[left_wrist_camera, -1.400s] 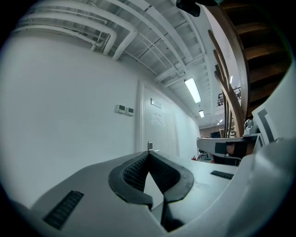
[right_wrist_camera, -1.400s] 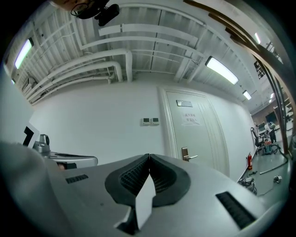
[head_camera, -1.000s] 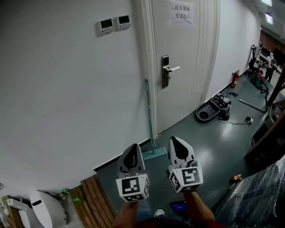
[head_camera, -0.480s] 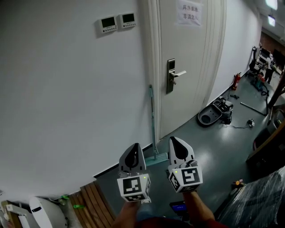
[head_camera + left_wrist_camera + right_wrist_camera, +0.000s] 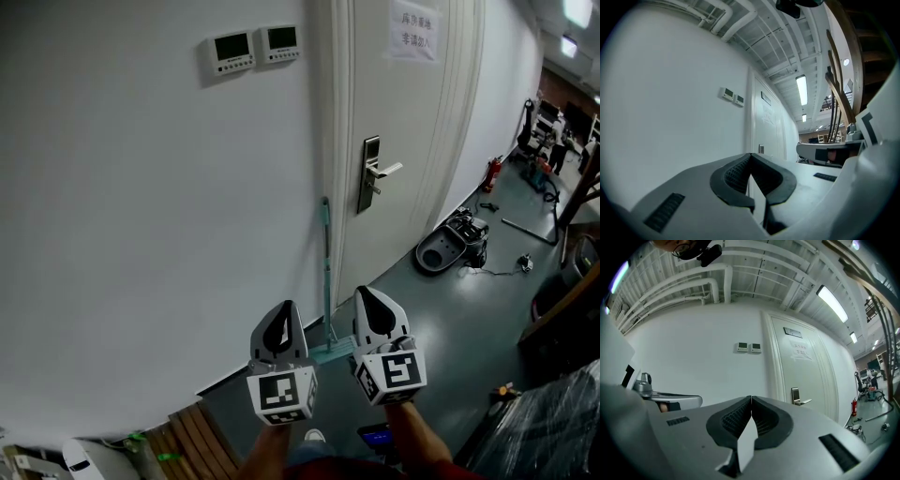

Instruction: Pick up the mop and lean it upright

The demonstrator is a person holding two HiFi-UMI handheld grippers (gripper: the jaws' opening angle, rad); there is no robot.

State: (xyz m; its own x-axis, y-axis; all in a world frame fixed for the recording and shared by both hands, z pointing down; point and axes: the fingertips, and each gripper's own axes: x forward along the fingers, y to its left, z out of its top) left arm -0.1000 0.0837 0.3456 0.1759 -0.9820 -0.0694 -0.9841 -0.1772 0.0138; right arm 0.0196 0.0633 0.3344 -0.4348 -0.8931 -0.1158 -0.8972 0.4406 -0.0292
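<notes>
The mop (image 5: 326,272) has a teal handle and stands upright against the white wall, just left of the door frame. Its teal head (image 5: 330,352) rests on the grey floor and shows in the gap between my two grippers. The left gripper (image 5: 284,306) and the right gripper (image 5: 367,292) are held side by side and level, well short of the mop. Both are shut with nothing in them. In the left gripper view the left gripper (image 5: 750,153) has its pads (image 5: 733,174) meeting. The right gripper (image 5: 751,397) is likewise closed tip to tip in the right gripper view.
A white door with a lever handle (image 5: 373,174) stands right of the mop. Two wall panels (image 5: 255,47) hang above. A black machine (image 5: 450,242) and a red fire extinguisher (image 5: 494,173) sit further down the corridor. A wooden pallet (image 5: 192,436) lies lower left, plastic-wrapped goods (image 5: 553,422) lower right.
Both grippers and the head view have moved closer to the wall and door. The mop stays leaning in place, and its head now sits between the grippers in the picture.
</notes>
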